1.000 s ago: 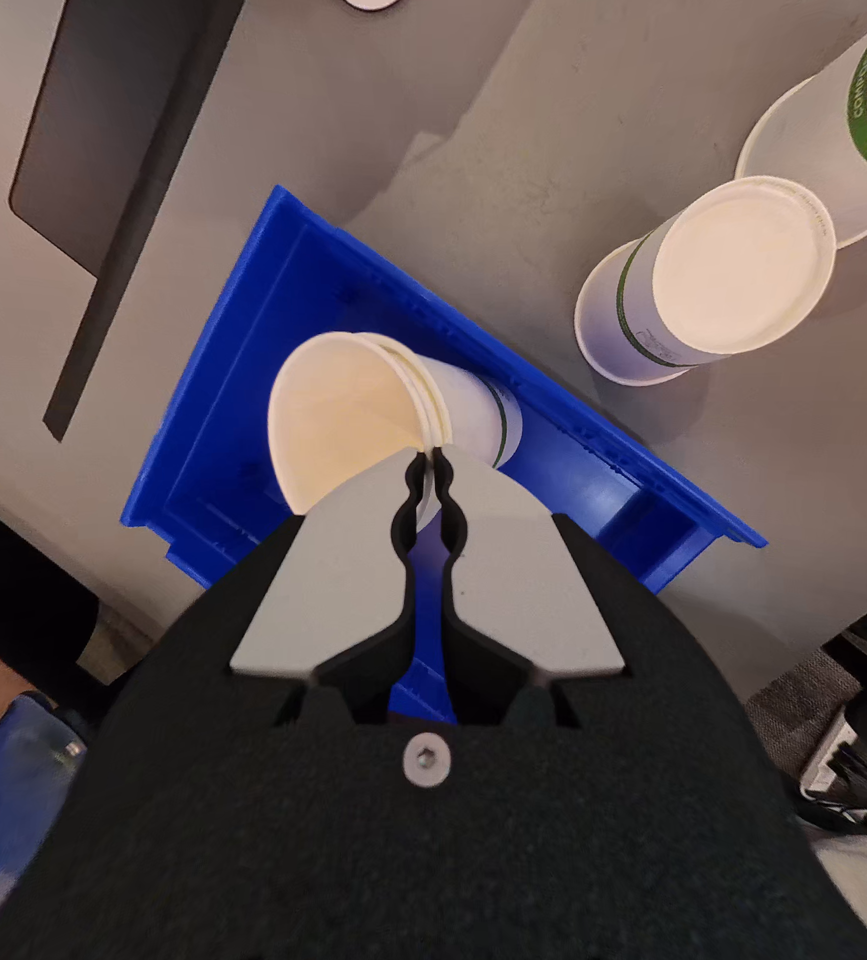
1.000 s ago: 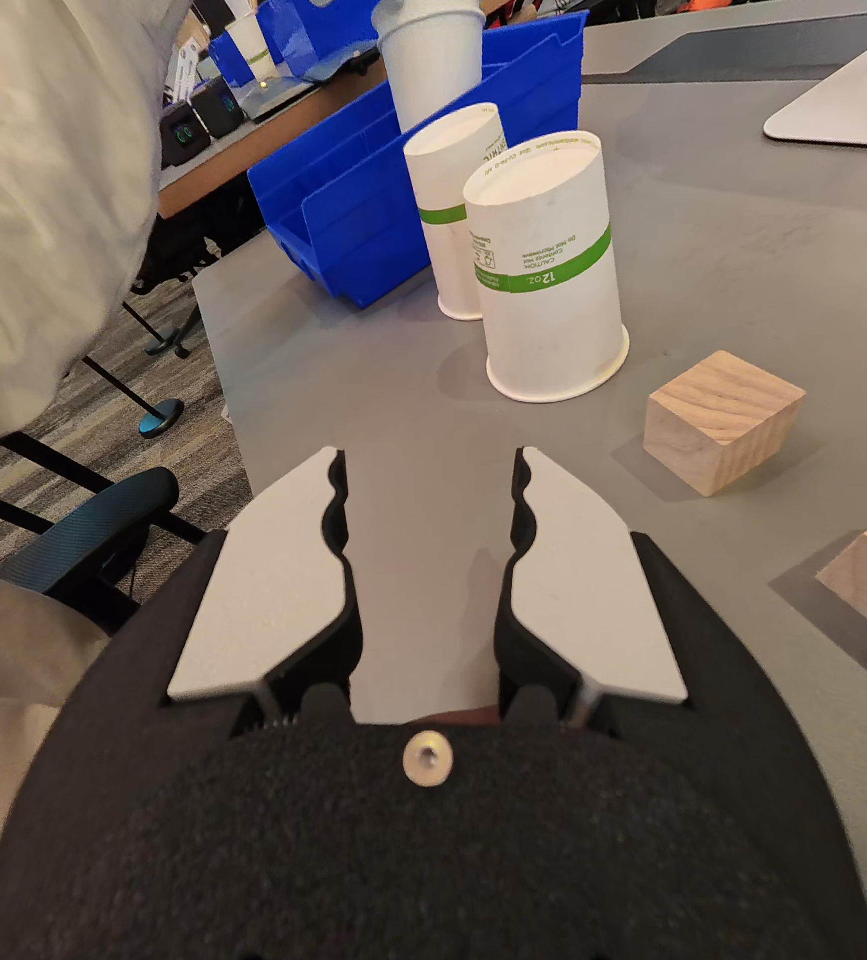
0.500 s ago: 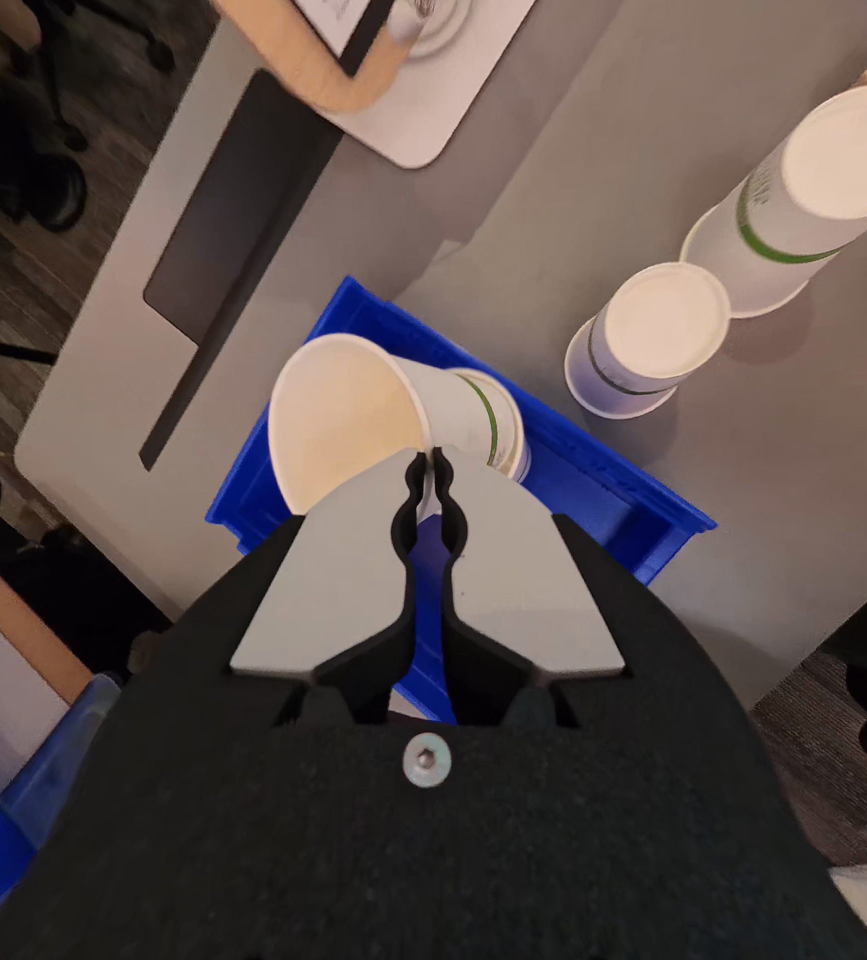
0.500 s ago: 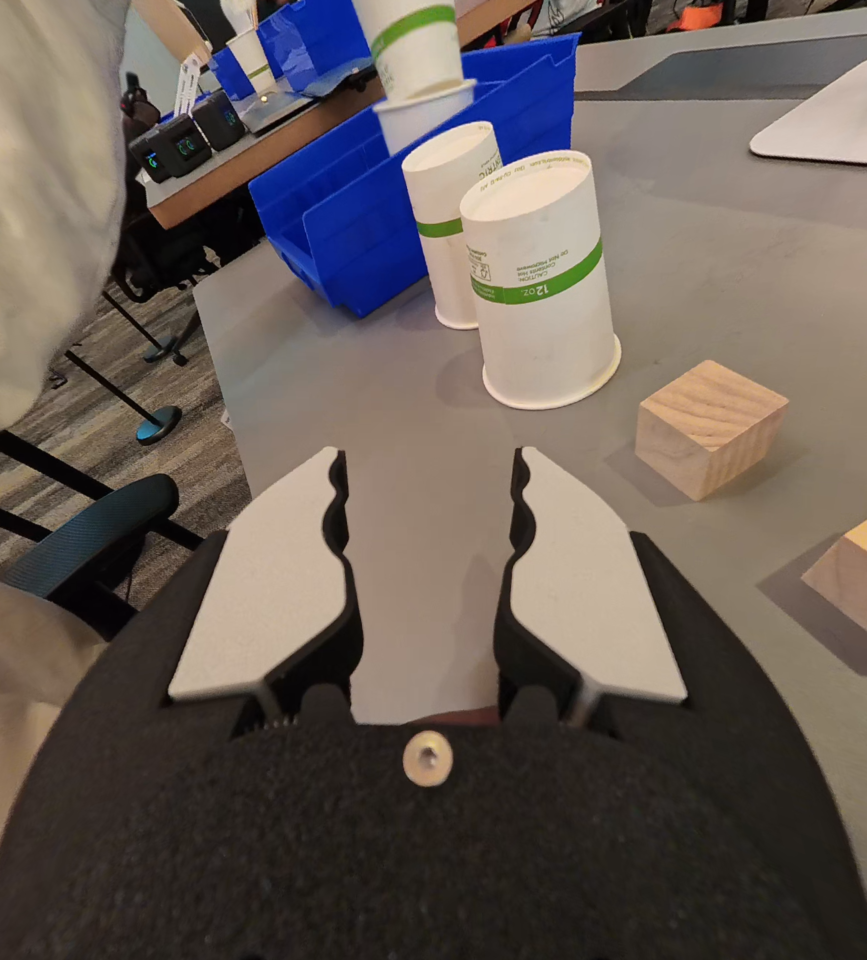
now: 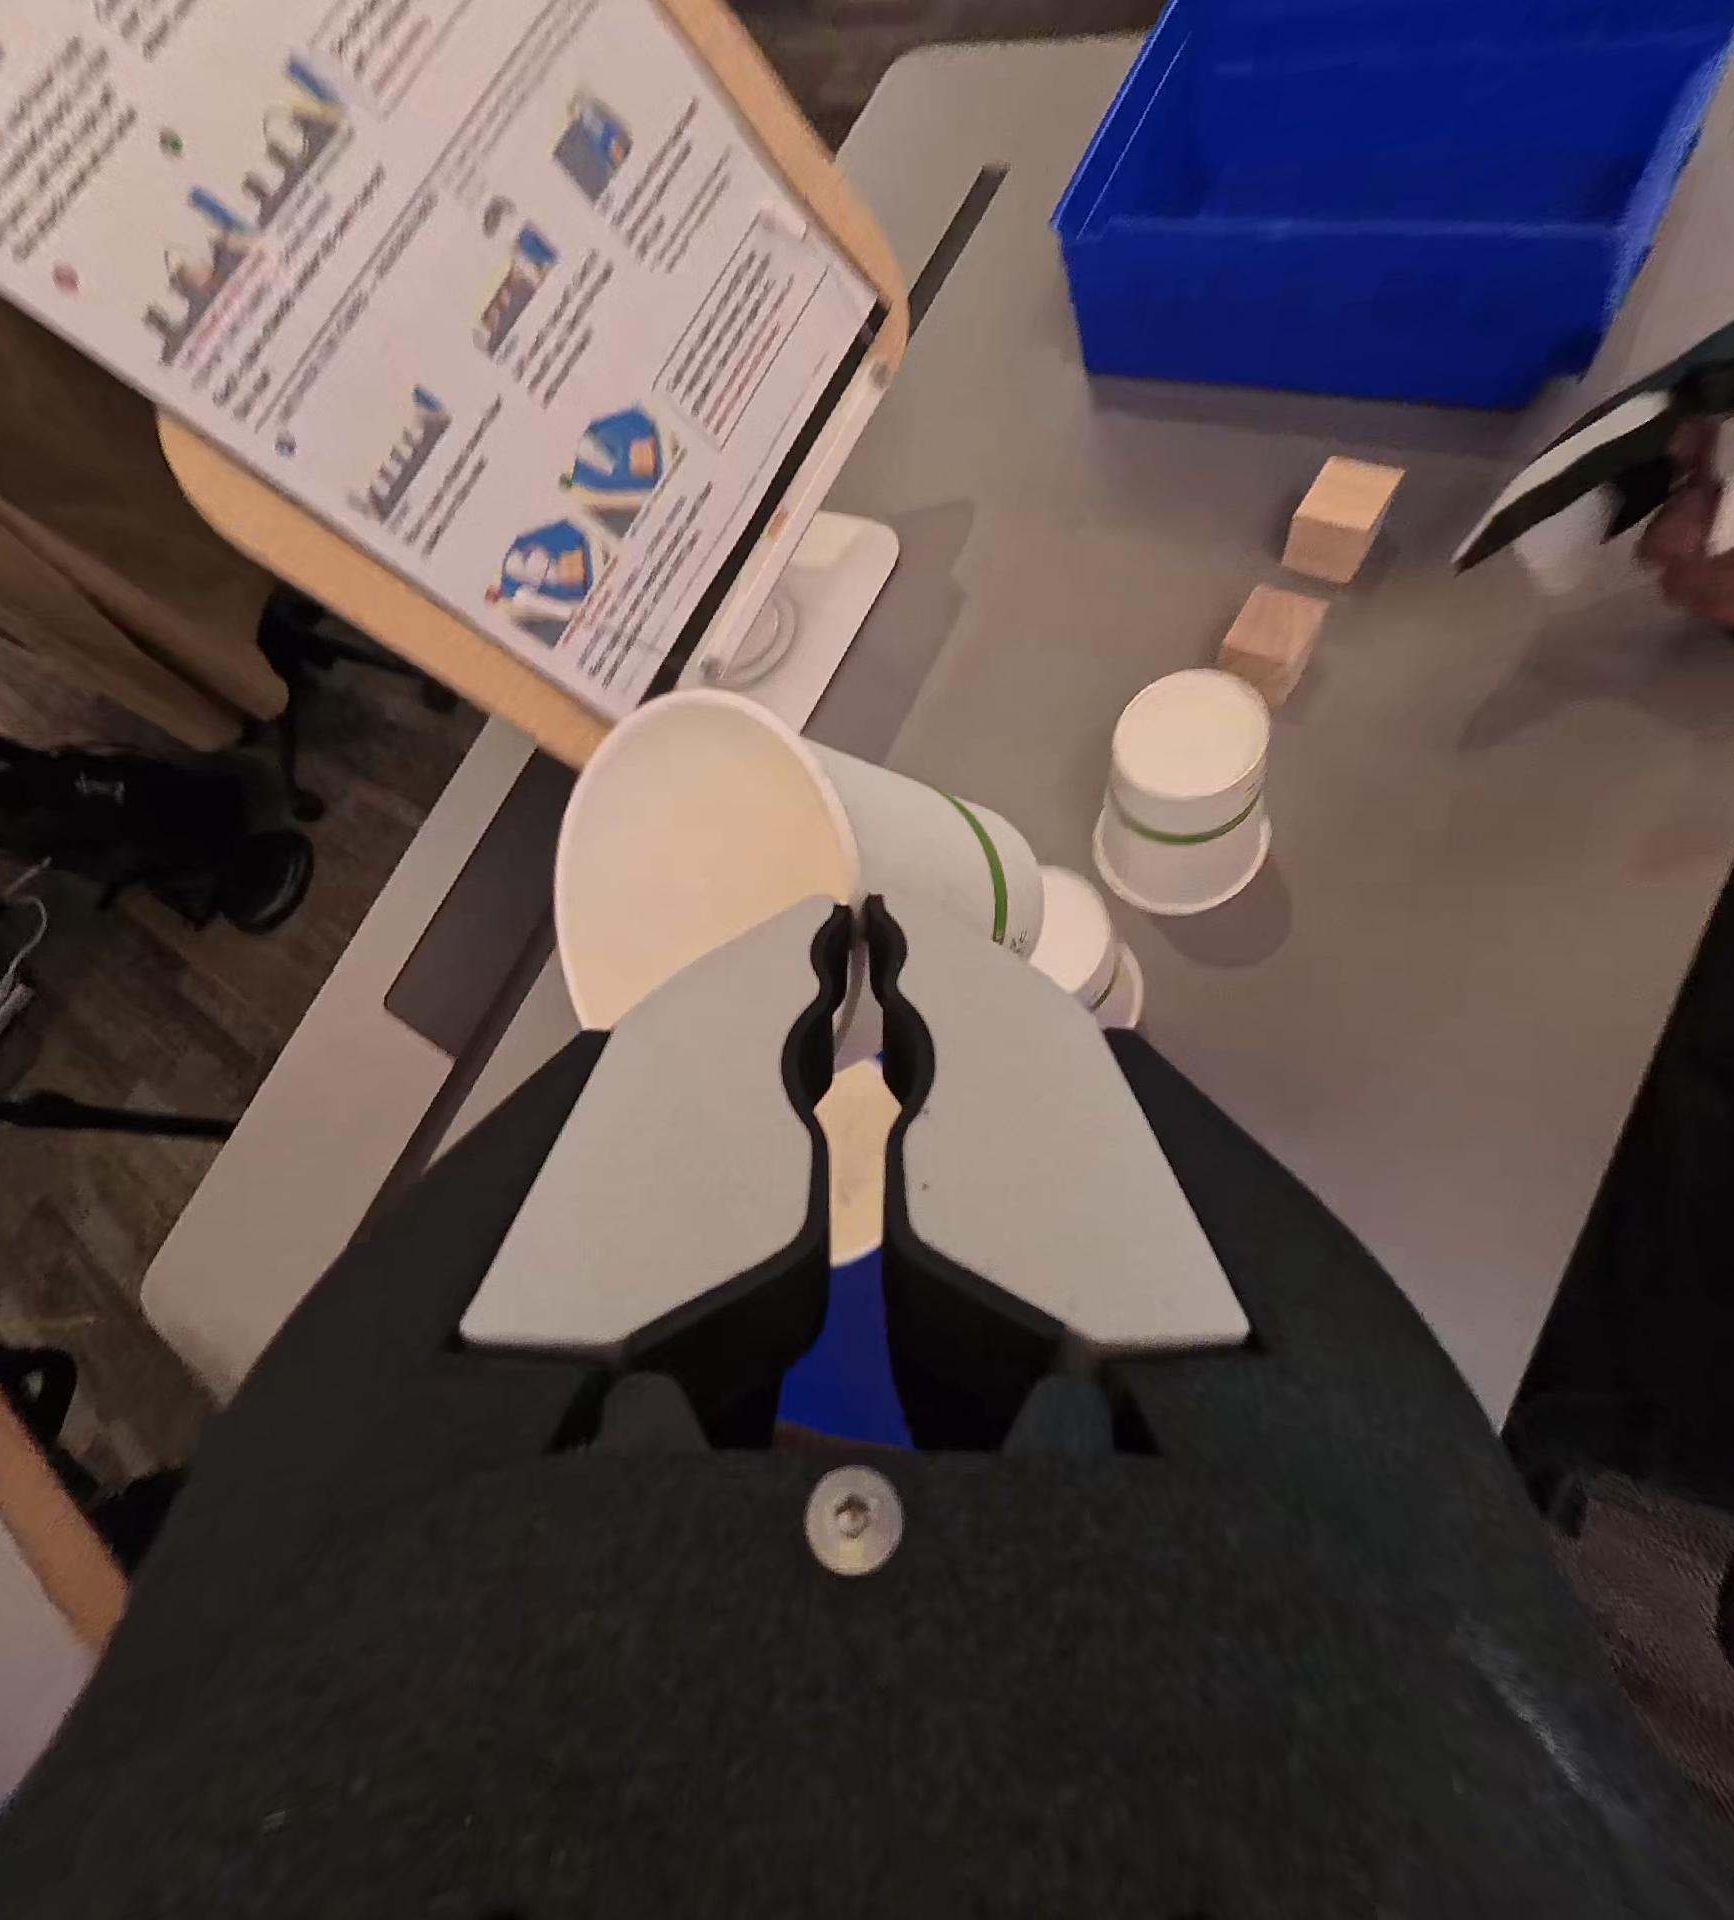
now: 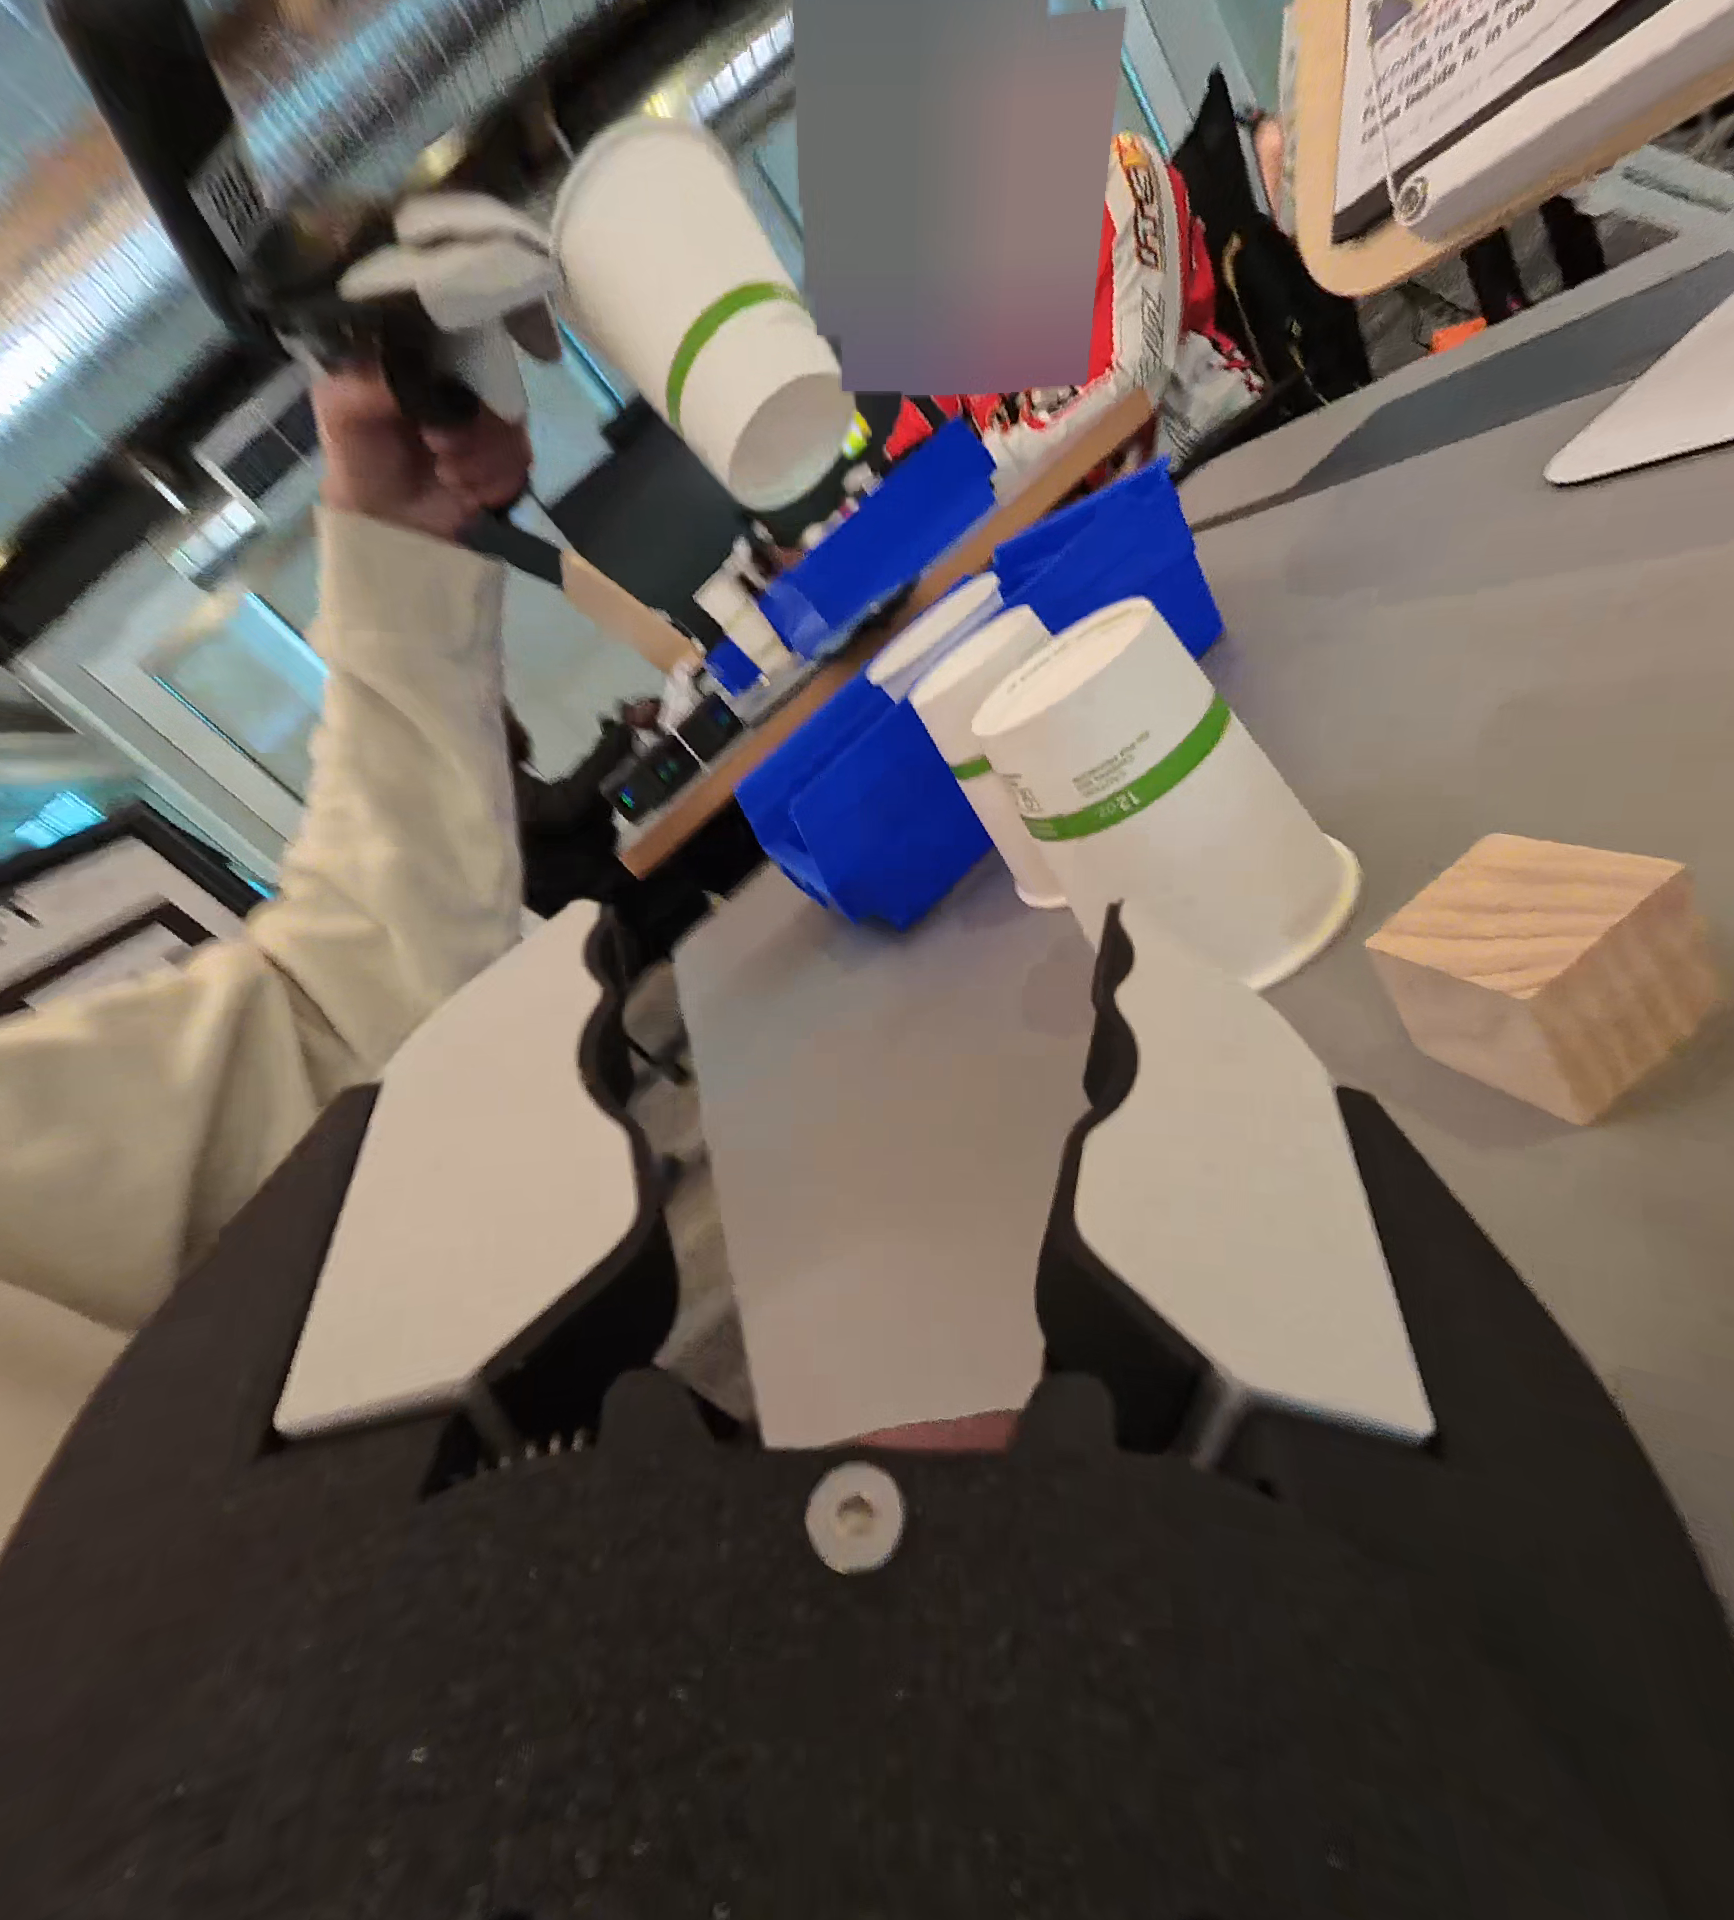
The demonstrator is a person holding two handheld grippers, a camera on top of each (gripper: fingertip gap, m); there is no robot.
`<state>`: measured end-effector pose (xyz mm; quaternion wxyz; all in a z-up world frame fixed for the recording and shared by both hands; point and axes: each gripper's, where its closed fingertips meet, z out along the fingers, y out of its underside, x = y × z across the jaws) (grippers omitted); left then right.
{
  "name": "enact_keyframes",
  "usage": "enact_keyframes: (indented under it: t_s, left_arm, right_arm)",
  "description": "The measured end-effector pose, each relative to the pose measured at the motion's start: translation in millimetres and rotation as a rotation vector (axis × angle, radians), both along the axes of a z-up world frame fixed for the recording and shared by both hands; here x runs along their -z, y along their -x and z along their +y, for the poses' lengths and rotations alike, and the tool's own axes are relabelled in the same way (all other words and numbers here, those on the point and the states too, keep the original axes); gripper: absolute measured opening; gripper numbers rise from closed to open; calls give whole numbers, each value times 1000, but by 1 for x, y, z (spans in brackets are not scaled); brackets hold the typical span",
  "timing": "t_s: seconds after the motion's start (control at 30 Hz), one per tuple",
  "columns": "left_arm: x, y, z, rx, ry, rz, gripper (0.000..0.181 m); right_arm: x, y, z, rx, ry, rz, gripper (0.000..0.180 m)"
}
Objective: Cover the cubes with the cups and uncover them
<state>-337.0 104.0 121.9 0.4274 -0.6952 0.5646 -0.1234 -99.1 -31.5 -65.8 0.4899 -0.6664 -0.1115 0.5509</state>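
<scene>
My left gripper (image 5: pixel 858 914) is shut on the rim of a white paper cup (image 5: pixel 738 862) with a green band and holds it tilted, high above the grey table. In the right wrist view that cup (image 6: pixel 697 301) hangs in the air from the left gripper (image 6: pixel 530 301). Two upside-down cups (image 5: pixel 1190 805) (image 5: pixel 1081 935) stand on the table, the nearer to me partly hidden by the held cup. Two wooden cubes (image 5: pixel 1346 520) (image 5: pixel 1273 639) lie bare beyond them. My right gripper (image 6: pixel 852 935) is open and empty, low over the table, beside an upside-down cup (image 6: pixel 1154 790) and a cube (image 6: pixel 1538 966).
A blue bin (image 5: pixel 1362 208) stands at the far end of the table, another (image 6: pixel 884 810) at the near left edge behind the cups. A monitor on a white stand base (image 6: pixel 1725 384) stands at the back. A person's cream sleeve (image 6: pixel 219 1039) crosses the left.
My left gripper has lifted the cup out of the blue bin and high above the table, its view swinging toward the cubes. My right gripper stays open and has tilted upward near the cups.
</scene>
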Motion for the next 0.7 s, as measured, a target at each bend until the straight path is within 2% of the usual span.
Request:
enact_keyframes:
  t_s: [0.07, 0.13, 0.27, 0.33, 0.5, 0.67, 0.7]
  left_arm:
    - [-10, -22, -16, 73, 6, -62, 3]
    - [-15, -47, -32, 143, -11, -86, 3]
    - [-15, -104, -61, 259, -40, -99, 3]
    - [-12, -131, -74, 310, -44, -111, 3]
    - [-3, -176, -102, 401, -38, -164, 3]
    - [21, -192, -115, 436, -16, -145, 3]
    - [24, -192, -114, 431, -17, -141, 3]
  right_arm:
    - [-15, 11, 3, -38, 47, 180, 91]
    - [-37, 33, 2, -145, 119, 388, 93]
    - [-81, 64, 13, -301, 273, 790, 97]
    - [-95, 68, 24, -322, 314, 938, 98]
    - [-109, 47, 42, -258, 260, 1154, 101]
    - [-115, 22, 44, -220, 184, 1203, 100]
    - [-115, 21, 45, -220, 186, 1182, 95]
